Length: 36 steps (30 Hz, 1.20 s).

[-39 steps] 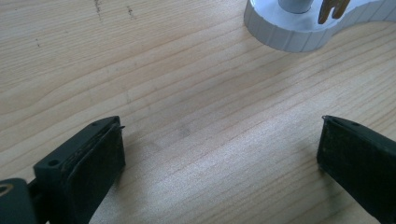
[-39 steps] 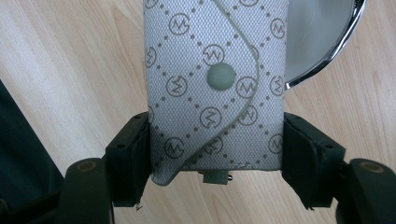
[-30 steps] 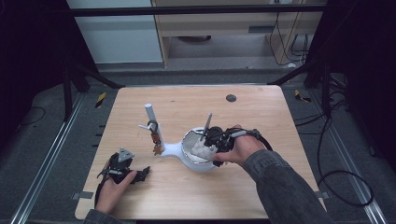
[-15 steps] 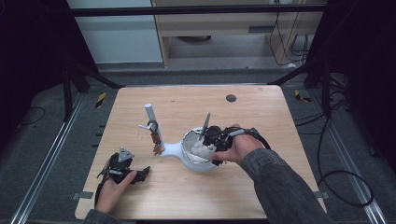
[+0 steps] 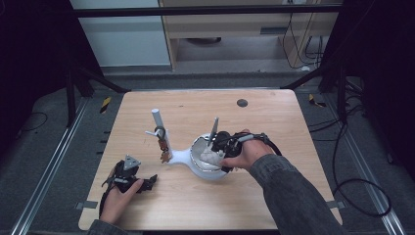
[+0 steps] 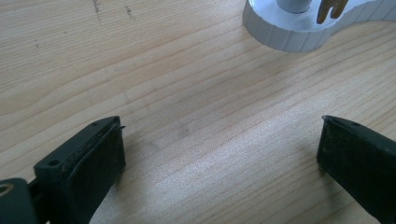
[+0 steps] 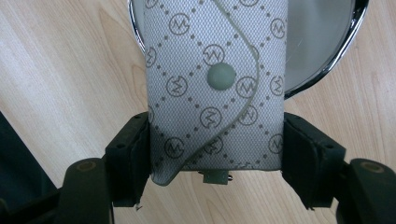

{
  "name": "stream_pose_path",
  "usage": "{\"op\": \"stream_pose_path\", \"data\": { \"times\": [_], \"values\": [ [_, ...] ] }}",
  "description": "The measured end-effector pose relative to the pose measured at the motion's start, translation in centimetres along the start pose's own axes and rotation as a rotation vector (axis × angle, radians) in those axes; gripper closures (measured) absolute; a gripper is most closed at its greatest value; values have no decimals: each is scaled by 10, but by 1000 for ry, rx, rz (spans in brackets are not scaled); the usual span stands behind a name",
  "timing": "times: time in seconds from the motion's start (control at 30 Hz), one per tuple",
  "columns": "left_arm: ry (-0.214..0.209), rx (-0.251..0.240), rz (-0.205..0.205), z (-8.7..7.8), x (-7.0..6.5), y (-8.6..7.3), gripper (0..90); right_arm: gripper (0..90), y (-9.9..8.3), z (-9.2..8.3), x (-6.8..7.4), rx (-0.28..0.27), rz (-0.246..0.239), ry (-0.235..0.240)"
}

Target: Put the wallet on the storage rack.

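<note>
Over the white dish (image 5: 198,164), right claw (image 7: 215,151) still clamped on patterned pouch (image 7: 215,84), unmoved, left claw (image 6: 219,158) still gaping empty on counter (image 5: 274,127).

I see a light wooden table (image 5: 274,196) with rounded corners and a small dark round spot (image 5: 242,103) near its far edge. Directly on it sits a white stand (image 5: 182,157), whose low base widens at one end into a shiny dish (image 5: 195,149) and carries an upright white post (image 5: 157,120) at the other. Near the front left corner my left gripper (image 5: 147,182) rests on the wood, its jaws spread apart over bare grain.
</note>
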<state>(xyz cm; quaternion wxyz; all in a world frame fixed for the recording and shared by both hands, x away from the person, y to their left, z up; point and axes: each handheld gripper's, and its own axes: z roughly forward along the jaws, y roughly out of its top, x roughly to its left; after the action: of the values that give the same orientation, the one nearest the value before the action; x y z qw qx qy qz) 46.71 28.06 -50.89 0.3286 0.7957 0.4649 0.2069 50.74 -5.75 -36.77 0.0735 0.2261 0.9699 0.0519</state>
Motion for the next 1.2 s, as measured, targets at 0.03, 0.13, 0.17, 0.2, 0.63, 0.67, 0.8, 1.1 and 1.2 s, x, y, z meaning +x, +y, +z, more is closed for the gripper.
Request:
{"op": "stream_pose_path", "data": {
  "times": [0.03, 0.13, 0.17, 0.2, 0.63, 0.67, 0.8, 1.1, 1.2],
  "values": [
    [0, 0, 0, 0, 0, 0, 2, 314, 1, 0, 0, 0, 0, 0],
    [-1, 0, 0, 0, 0, 0, 2, 314, 2, 1, 0, 6, -1, -2],
    [-1, 0, 1, 0, 0, 0, 2, 314, 2, 1, 0, 7, 0, -2],
    [-1, 0, 1, 0, 0, 0, 2, 314, 3, 2, 0, 7, -2, -3],
    [-4, 1, 4, 0, -1, 0, 2, 314, 10, 5, -2, 3, 1, -10],
    [-4, 1, 5, 0, -1, 0, 2, 314, 11, 5, -2, -2, 0, -7],
    [-5, 3, 7, 0, -1, 0, 3, 313, 12, 6, -2, -3, 1, -8],
    [-6, 1, 8, 0, -1, 0, 3, 313, 16, 7, -3, -3, 8, -2],
    [-7, 1, 8, 0, -1, 0, 3, 313, 17, 7, -3, -5, 4, -3]
  ]
}}
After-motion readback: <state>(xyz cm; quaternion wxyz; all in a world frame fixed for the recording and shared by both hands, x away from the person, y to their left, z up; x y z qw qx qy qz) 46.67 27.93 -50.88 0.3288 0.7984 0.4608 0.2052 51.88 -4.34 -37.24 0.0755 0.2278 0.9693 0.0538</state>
